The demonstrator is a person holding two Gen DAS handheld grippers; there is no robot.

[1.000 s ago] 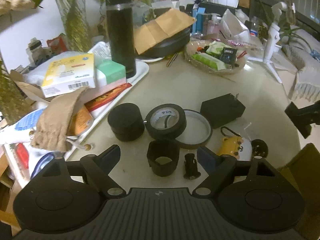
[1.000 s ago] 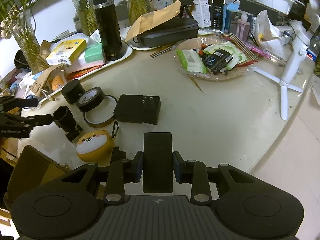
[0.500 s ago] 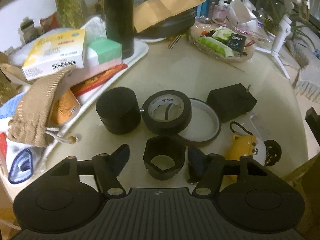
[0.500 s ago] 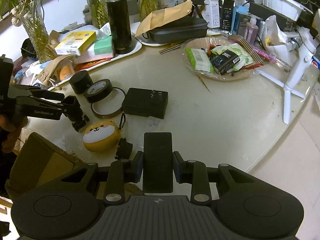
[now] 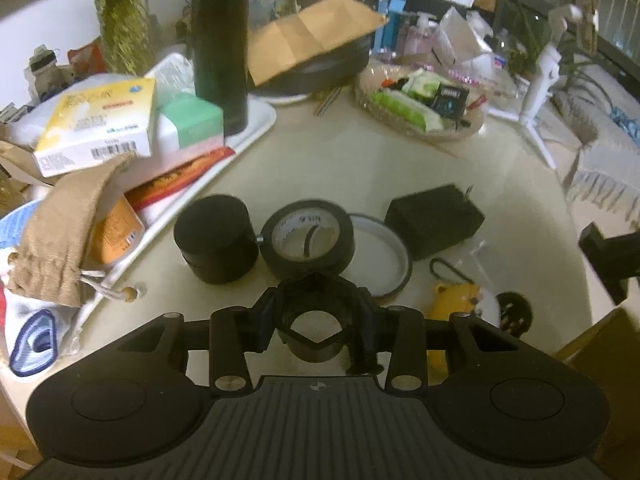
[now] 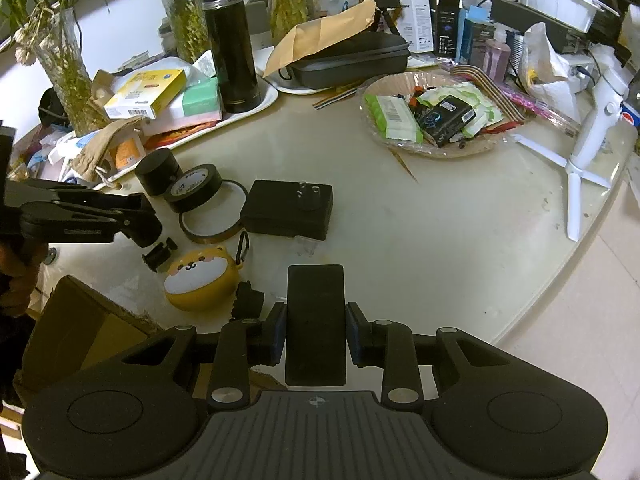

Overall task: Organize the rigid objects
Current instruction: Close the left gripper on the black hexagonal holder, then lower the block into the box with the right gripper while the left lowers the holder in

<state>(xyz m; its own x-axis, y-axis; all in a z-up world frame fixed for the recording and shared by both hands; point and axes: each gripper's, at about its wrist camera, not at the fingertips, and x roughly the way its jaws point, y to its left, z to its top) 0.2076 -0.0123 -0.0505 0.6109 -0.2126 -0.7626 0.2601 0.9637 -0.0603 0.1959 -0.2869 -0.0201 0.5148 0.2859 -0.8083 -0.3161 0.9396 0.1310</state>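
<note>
Left gripper (image 5: pixel 318 320): jaws closing, both pads against the sides of a black hexagonal cup (image 5: pixel 316 322), at the near edge of the table (image 5: pixel 500 184).
Hexagonal cup: stands roughly upright, open mouth up toward the camera; short, with no clear long axis.
Right gripper (image 6: pixel 316 334): jaws nearly closed and clamped on a flat black slab (image 6: pixel 316 322), over the table's near edge.
Black slab: long axis runs along the fingers, pointing away from the camera toward the middle of the table; broad face up.
Beside the left gripper: a small black knob (image 6: pixel 159 255) lies just right of the cup, touching a yellow dog-faced case (image 6: pixel 202 282); a black cap (image 6: pixel 248 301) sits against the case's right side.
Cardboard box (image 6: pixel 80 336): open, at the near left edge, below the table top.
Next row back: a black round tin (image 5: pixel 216 240), a roll of black tape (image 5: pixel 308 236) and a thin brown ring (image 5: pixel 386 254) stand in a line, the tape leaning over the ring's edge; a black power adapter (image 5: pixel 434 220) lies just right of the ring, prongs up.
In the way: the tape roll sits directly beyond the cup, just beside it.
Left edge: a white tray (image 5: pixel 256 128) holds boxes and a tall black flask (image 5: pixel 220 52); a tan cloth pouch (image 5: pixel 60 232) hangs over its near end.
Far side: a shallow dish of packets (image 6: pixel 432 118), a black zip case (image 6: pixel 348 60) under a brown envelope (image 6: pixel 320 38), and a white tripod (image 6: pixel 588 132) at the right edge.
</note>
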